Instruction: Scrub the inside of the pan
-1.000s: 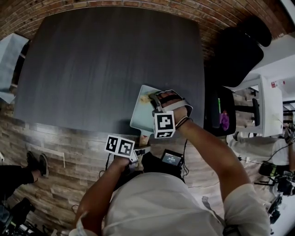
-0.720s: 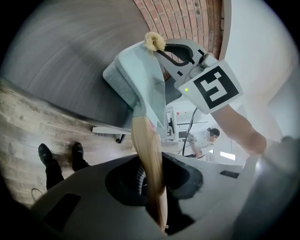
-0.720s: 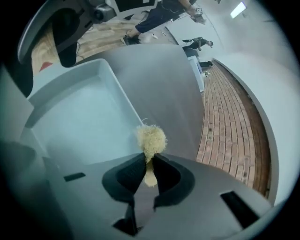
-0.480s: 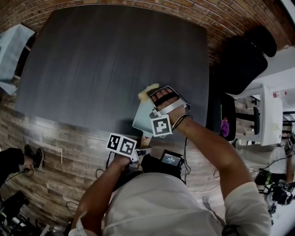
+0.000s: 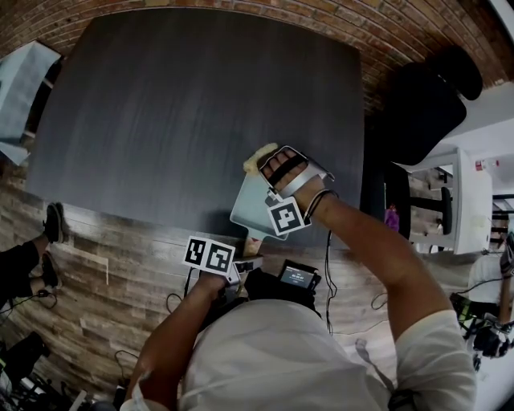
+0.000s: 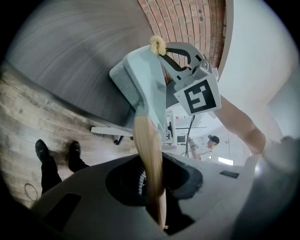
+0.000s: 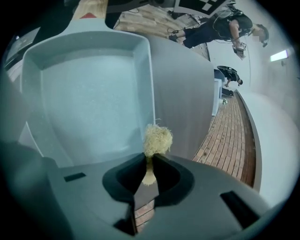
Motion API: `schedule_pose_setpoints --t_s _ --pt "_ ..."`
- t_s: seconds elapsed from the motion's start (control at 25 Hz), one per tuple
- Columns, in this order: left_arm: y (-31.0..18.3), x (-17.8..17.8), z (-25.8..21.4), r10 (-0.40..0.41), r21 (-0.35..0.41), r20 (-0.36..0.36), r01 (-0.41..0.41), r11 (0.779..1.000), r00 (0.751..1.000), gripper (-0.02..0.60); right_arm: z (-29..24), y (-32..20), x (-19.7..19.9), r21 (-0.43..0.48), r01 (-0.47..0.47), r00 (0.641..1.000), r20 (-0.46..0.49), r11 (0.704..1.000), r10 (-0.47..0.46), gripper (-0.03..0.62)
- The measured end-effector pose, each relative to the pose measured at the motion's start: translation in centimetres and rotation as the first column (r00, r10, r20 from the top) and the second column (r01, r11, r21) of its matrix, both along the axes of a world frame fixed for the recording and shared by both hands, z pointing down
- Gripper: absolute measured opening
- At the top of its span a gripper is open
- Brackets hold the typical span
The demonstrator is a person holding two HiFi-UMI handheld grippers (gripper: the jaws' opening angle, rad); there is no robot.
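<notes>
Now: left gripper [image 6: 152, 185] clamps wooden handle [image 6: 146, 140], pan [image 5: 250, 205] tilted at table [image 5: 193, 104] near edge. Right gripper [image 7: 149, 168] pinches scrubber [image 7: 157, 139] at pan rim. Pan likely rigid, light, smooth; handle best hold. Scrubber soft, springy.

The pan [image 7: 89, 93] is pale blue-green, faintly speckled inside, and its handle [image 6: 147, 140] is light blond wood. The scrubber [image 7: 157, 139] is straw yellow. The left tool [image 6: 151, 183] and the right tool [image 7: 149, 171] are plain grey. The marker cube [image 5: 287, 217] is white with black squares. The surface [image 5: 193, 112] is dark grey with fine streaks, the wall [image 5: 385, 24] red-brown brick, the floor [image 5: 104, 265] pale wood planks.
</notes>
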State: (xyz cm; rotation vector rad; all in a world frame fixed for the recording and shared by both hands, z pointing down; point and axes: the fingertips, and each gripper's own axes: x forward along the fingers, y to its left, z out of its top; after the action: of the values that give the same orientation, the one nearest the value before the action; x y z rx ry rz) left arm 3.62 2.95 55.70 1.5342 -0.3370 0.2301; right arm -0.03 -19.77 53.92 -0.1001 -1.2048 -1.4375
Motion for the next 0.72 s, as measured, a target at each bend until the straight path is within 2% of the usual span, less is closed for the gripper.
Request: schedule_pose_setpoints --t_s 0.2,0.36,0.72 --pt "-0.1 -0.1 0.0 -0.036 0.001 0.003 0.036 0.999 0.999 0.089 0.5 0.1 0.9 0.008 0.028 0.999 -0.037 1.0 -0.028 0.051" --pt "-0.2 0.0 0.0 -0.047 0.01 0.011 0.047 0.999 0.999 0.089 1.5 0.7 2.2 -0.014 0.022 0.994 -0.104 1.0 -0.023 0.051" --pt "-0.4 0.2 0.1 -0.059 0.018 0.018 0.059 0.998 0.998 0.089 1.9 1.5 5.7 -0.08 -0.135 0.978 -0.172 0.988 0.12 0.051"
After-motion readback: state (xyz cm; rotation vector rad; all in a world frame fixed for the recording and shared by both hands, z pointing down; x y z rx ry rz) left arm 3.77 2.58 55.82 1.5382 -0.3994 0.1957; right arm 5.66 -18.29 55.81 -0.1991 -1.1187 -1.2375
